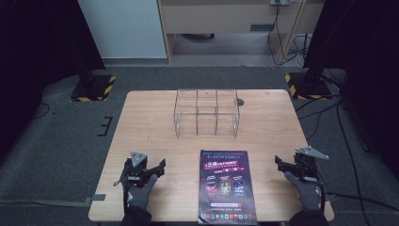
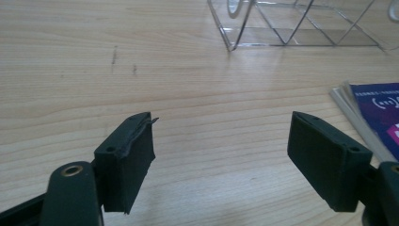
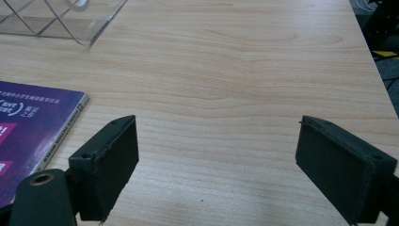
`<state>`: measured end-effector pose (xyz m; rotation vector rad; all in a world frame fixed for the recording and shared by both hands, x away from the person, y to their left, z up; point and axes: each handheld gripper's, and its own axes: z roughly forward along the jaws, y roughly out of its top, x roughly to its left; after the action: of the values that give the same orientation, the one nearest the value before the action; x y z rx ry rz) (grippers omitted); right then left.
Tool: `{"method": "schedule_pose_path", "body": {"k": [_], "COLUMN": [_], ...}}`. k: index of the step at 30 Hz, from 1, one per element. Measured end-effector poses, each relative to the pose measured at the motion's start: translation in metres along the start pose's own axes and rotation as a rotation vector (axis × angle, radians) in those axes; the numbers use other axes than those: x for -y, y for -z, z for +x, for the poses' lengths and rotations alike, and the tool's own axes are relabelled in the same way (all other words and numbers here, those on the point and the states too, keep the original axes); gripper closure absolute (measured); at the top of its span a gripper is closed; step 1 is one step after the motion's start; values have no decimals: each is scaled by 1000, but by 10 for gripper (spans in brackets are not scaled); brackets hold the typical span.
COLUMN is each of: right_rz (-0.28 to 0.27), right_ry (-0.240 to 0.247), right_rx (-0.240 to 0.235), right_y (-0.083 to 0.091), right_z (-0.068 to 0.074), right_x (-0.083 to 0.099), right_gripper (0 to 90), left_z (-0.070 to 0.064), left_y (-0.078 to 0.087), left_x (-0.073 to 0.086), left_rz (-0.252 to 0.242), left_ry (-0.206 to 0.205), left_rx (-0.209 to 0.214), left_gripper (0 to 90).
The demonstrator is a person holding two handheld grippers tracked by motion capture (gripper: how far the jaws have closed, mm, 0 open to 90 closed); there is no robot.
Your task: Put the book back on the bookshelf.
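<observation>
Purple magazine (image 1: 227, 185) lies flat at the bottom centre of the high view, on the wooden table (image 1: 141, 122), with a clear plastic rack (image 1: 207, 113) above it mid-frame. Left gripper (image 1: 157, 170) at lower left and right gripper (image 1: 281, 165) at lower right rest well apart from it, jaws spread wide, holding nothing.

A purple magazine (image 1: 227, 186) lies flat and closed on the wooden table's near edge, cover up, its bottom end at the edge. Just beyond it stands a clear plastic rack (image 1: 207, 113), empty, with upright dividers.
</observation>
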<state>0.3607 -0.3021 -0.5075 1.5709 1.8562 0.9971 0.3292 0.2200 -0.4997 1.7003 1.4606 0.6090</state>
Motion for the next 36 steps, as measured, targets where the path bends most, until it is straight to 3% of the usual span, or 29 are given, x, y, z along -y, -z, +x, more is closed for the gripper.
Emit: {"method": "schedule_pose_path", "body": {"k": [23,36], "right_rz": [-42,-46], "right_ry": [41,65], "right_rx": [-63,-102], "right_y": [12,11], "right_z": [29,49], "right_x": [-7,-6], "right_gripper": [123,118], "left_z": [-41,-68], "left_y": [1,-6], "left_x": [0,4], "left_rz": [-18,12], "left_ry": [-29,-63], "left_rx": [110,166], "left_gripper": [212,213]}}
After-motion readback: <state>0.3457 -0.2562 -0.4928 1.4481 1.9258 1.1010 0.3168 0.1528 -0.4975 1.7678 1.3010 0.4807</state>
